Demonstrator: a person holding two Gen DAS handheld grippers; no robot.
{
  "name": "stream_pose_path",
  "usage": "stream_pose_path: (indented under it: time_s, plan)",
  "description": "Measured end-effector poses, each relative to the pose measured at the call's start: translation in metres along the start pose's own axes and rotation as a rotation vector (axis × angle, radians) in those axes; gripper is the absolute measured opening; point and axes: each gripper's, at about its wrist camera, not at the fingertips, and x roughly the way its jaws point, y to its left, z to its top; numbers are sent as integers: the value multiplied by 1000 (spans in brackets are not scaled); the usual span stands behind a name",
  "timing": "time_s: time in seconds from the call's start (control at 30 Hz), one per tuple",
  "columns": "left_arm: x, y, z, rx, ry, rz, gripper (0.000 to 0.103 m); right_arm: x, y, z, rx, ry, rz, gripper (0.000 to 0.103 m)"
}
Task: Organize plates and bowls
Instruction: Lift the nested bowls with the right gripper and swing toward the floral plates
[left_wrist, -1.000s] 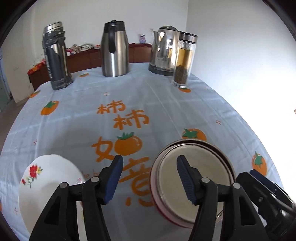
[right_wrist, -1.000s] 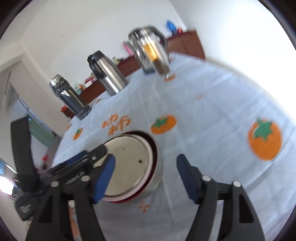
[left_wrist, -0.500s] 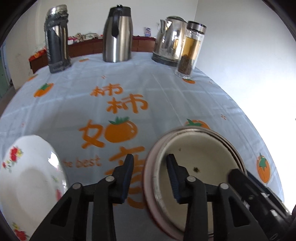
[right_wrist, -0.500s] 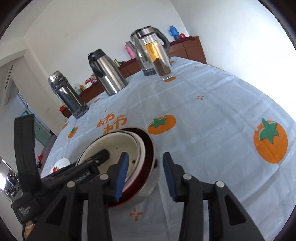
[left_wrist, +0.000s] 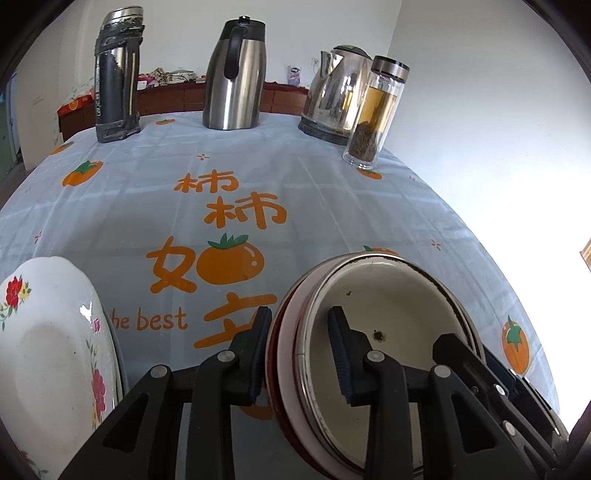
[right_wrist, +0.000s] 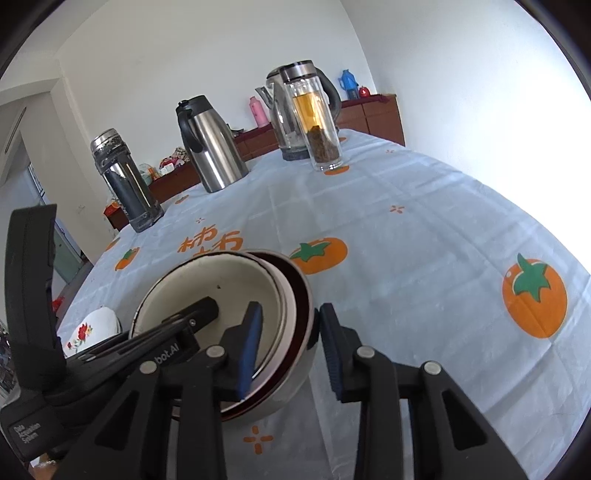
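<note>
A stack of nested bowls (left_wrist: 388, 306), cream enamel inside a red-rimmed one, sits tilted above the tablecloth. My left gripper (left_wrist: 299, 354) is shut on the stack's left rim, one finger outside and one inside. My right gripper (right_wrist: 288, 354) is shut on the stack's right rim (right_wrist: 295, 295) in the right wrist view, one finger inside and one outside. A white plate with red flowers (left_wrist: 48, 350) lies at the lower left of the left wrist view and shows small in the right wrist view (right_wrist: 92, 328).
At the far side of the table stand a dark thermos (left_wrist: 116, 74), a steel carafe (left_wrist: 234, 74), an electric kettle (left_wrist: 336, 92) and a glass tea bottle (left_wrist: 375, 114). The tablecloth (left_wrist: 221, 192) has orange fruit prints. A wooden sideboard (right_wrist: 373, 118) stands behind the table.
Both grippers closed from open onto opposite rims of the bowl stack. The stack now sits tilted and closer to both cameras.
</note>
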Motion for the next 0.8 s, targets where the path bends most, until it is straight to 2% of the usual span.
stream_pose_path:
  time_s: [0.3,0.8]
  plan:
    - [-1,2,0,-1,-37,-7,33,4,-5,0,25,6,35,34]
    - [-16,-1,-6,33,-72,10,33,-7,-2,-8,65,10,-3,29]
